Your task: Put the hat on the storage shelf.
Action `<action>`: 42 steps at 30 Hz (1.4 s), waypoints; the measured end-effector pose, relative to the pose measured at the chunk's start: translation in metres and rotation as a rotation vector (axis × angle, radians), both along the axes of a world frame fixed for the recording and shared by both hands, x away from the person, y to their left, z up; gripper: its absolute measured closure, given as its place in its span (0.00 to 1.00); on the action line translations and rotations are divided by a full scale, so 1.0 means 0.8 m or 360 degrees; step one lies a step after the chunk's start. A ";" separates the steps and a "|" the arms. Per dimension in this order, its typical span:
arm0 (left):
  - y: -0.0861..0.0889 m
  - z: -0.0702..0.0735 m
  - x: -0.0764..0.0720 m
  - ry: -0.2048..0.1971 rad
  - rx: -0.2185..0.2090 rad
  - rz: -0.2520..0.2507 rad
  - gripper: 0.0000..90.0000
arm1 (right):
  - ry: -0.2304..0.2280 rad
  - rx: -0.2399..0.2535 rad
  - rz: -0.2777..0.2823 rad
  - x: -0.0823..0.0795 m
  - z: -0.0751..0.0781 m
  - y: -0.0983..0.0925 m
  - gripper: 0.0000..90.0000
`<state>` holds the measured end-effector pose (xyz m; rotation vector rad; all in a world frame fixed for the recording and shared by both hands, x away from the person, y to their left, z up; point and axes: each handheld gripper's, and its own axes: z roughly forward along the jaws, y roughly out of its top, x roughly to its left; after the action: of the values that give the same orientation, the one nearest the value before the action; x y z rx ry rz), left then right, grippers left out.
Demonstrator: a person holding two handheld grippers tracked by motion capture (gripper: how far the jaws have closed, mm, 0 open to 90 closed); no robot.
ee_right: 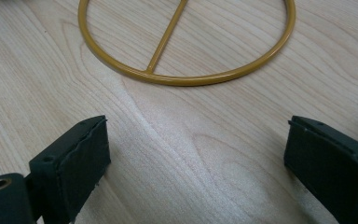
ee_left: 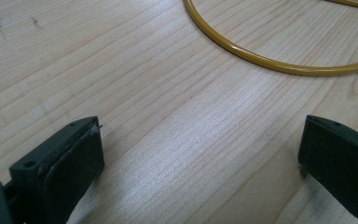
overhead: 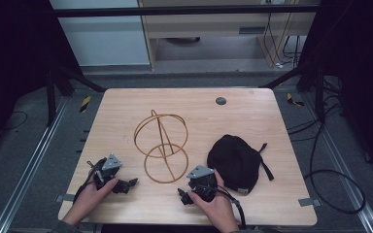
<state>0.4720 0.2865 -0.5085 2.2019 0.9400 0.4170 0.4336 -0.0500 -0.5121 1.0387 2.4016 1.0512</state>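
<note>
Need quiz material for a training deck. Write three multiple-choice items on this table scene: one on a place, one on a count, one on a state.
1. Where does the black cap lie relative to the gold wire stand?
A. On its top ring
B. On the table to its right
C. Under its base ring

2. How many grippers are on the table?
A. One
B. Two
C. Three

3. What state is the left gripper in?
A. Open, nothing between its jaws
B. Shut on the cap
C. Shut on the stand

Key: 1 B, the high view shows bare table between them. 2 B, one is held in each hand. 3 A, its jaws stand wide apart over bare wood.
</note>
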 end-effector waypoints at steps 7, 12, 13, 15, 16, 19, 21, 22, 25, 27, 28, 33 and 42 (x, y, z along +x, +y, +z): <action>-0.001 0.001 0.001 0.0009 0.0010 0.0000 0.00 | -0.0001 -0.0009 0.0017 0.002 0.000 -0.001 0.07; -0.002 0.001 0.002 0.0007 0.0003 -0.0006 0.00 | 0.0002 -0.0006 0.0011 0.003 0.000 0.000 0.07; -0.002 0.000 0.002 0.0003 0.0000 -0.0004 0.00 | -0.0001 -0.0008 0.0010 0.003 0.000 0.000 0.07; -0.001 0.000 0.001 0.0000 0.0002 0.0004 0.00 | -0.0008 -0.0013 -0.0004 0.006 0.001 0.000 0.09; -0.002 0.000 0.001 -0.0002 0.0002 0.0009 0.00 | 0.0001 -0.0011 -0.0027 0.008 0.002 0.001 0.13; -0.002 0.000 0.000 0.0002 -0.0002 0.0020 0.00 | -0.0010 -0.0054 -0.0056 0.005 0.017 0.004 0.14; -0.001 0.000 -0.001 0.0003 -0.0001 0.0025 0.00 | -0.0052 -0.0135 -0.0033 0.001 0.037 0.006 0.14; -0.001 0.000 0.001 0.0001 0.0000 0.0009 0.00 | -0.0135 -0.0235 -0.0045 -0.002 0.063 0.004 0.14; -0.001 0.000 0.001 0.0001 0.0000 0.0007 0.00 | -0.0211 -0.0264 -0.0032 -0.002 0.094 -0.003 0.14; -0.001 0.000 0.001 0.0001 0.0000 0.0012 0.00 | -0.0258 -0.0318 -0.0050 0.000 0.127 -0.013 0.14; -0.001 0.000 0.000 0.0001 0.0000 0.0024 0.00 | -0.0261 -0.0363 -0.0062 0.006 0.158 -0.028 0.12; -0.002 0.000 -0.001 0.0005 -0.0004 0.0028 0.00 | -0.0212 -0.0449 -0.0102 0.024 0.198 -0.063 0.13; -0.002 0.000 0.002 0.0001 -0.0001 0.0009 0.00 | 0.0033 -0.0520 -0.0110 0.062 0.218 -0.119 0.22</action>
<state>0.4739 0.2853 -0.5084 2.1993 0.9467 0.4184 0.4833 -0.1450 -0.3376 1.0093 2.4268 0.5999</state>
